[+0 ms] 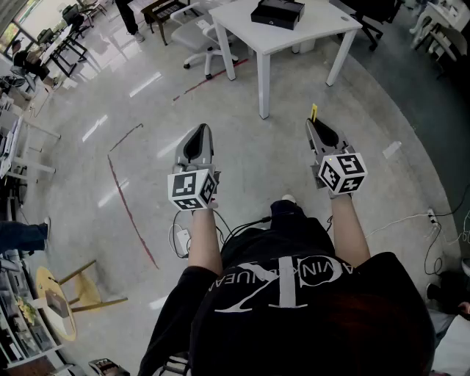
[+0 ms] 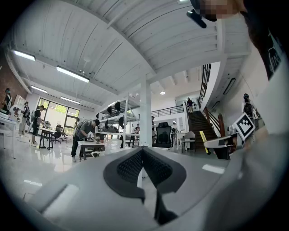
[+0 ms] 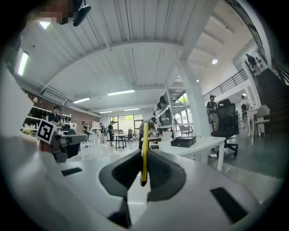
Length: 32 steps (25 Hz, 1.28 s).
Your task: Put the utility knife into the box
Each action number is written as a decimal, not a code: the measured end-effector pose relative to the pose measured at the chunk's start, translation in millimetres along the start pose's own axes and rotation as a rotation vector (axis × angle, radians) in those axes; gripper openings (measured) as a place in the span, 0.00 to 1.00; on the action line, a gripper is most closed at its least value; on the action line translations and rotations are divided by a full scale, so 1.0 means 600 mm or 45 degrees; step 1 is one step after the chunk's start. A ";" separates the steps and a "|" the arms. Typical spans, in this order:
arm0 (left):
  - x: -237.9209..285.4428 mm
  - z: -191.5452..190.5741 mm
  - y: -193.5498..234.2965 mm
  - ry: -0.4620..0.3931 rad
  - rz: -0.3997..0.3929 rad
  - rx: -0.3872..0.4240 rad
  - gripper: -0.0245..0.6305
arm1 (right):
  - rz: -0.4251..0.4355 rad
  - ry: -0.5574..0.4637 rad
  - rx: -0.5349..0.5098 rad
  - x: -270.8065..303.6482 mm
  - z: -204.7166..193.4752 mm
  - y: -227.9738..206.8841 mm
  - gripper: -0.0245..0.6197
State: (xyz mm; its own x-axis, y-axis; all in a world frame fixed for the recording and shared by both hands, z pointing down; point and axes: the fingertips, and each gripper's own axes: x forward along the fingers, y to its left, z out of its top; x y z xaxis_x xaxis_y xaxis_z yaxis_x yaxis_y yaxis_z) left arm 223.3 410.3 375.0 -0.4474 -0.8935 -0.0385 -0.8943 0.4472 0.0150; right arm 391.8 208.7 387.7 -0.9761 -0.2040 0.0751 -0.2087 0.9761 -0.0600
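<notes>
R claw [image 3: 142,156] pinching utility knife [image 3: 145,135]; L claw [image 2: 142,152] pressed together; box [image 1: 277,12] (contents unseen) on table [image 1: 302,34].

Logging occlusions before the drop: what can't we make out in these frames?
Utility knife: edge-on in the right gripper view, mostly hidden by the right claw in the head view; blade state unreadable.
Box: cut by the head view's top edge, tiny in the right gripper view; open or lidded, can't tell.

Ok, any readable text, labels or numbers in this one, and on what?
"VIN": fragment of white print on the black shirt, creased, partly hidden; the rest unreadable.
The cubes on left tongs and right tongs: marker patterns only, no text.
The black box: no label legible.
</notes>
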 end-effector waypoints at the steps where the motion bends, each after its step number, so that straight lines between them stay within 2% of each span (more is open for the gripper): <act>1: 0.000 0.000 0.004 -0.001 0.003 -0.006 0.05 | 0.000 0.000 -0.001 0.002 0.002 0.001 0.11; 7: 0.003 -0.017 0.022 0.010 0.027 -0.044 0.05 | -0.009 0.016 -0.029 0.010 0.003 -0.003 0.11; 12: 0.040 -0.026 0.039 0.034 0.009 -0.046 0.05 | -0.038 0.020 -0.022 0.037 0.005 -0.028 0.11; 23: 0.184 -0.042 0.121 0.065 -0.018 -0.042 0.05 | -0.056 0.001 0.037 0.189 0.004 -0.096 0.11; 28: 0.254 -0.044 0.174 0.098 0.003 -0.044 0.05 | -0.021 0.017 0.056 0.283 0.008 -0.118 0.11; 32: 0.319 -0.037 0.199 0.114 -0.032 -0.016 0.05 | -0.023 0.012 0.083 0.350 0.018 -0.142 0.11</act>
State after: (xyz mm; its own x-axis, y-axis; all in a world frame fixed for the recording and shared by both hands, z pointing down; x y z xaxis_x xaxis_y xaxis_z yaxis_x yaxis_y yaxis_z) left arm 31.2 291.9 391.6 -0.4227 -0.9049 0.0503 -0.9051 0.4244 0.0276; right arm 203.7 81.8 397.8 -0.9716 -0.2204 0.0860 -0.2299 0.9654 -0.1233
